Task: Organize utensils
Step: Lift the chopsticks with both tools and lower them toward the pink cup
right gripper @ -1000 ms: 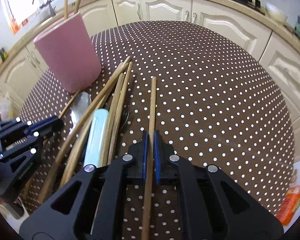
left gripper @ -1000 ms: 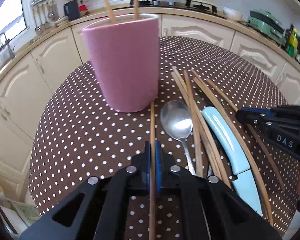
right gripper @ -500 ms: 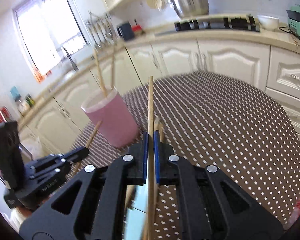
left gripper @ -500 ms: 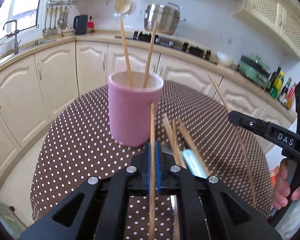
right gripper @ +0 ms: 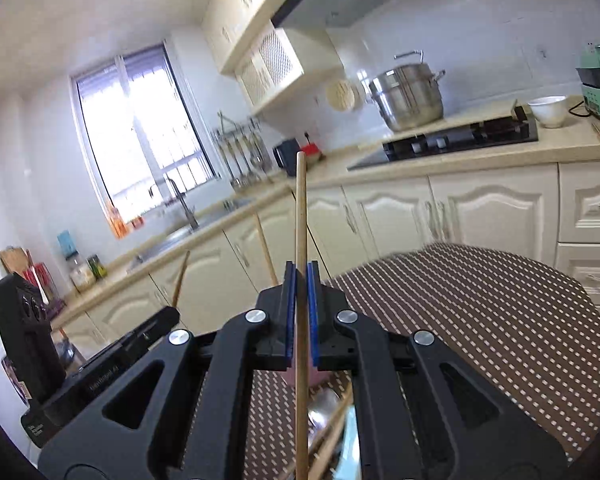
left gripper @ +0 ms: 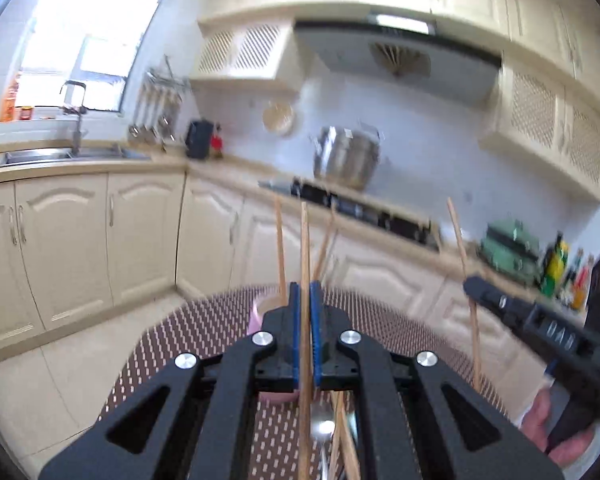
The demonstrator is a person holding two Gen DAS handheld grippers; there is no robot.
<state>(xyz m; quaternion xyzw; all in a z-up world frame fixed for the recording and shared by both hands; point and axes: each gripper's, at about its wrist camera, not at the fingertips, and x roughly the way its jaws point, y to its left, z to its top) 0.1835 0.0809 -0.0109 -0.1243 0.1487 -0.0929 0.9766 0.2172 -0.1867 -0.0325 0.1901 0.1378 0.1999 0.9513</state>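
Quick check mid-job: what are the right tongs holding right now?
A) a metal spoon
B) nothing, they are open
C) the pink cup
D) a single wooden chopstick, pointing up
D: in the right wrist view the right tongs are clamped on one wooden chopstick that rises upright between the blue pads, while the spoon lies on the table below.

Showing black on both grippers, left gripper [left gripper: 305,292] and right gripper [right gripper: 300,276], with blue pads [left gripper: 294,332]. Showing pale tan wood on each clamped chopstick [right gripper: 300,216]. Peeking pink, cup [left gripper: 255,314] behind the left gripper. Spreading brown with white dots, tablecloth [right gripper: 480,320] beneath the grippers. Gleaming silver, spoon [left gripper: 323,428].
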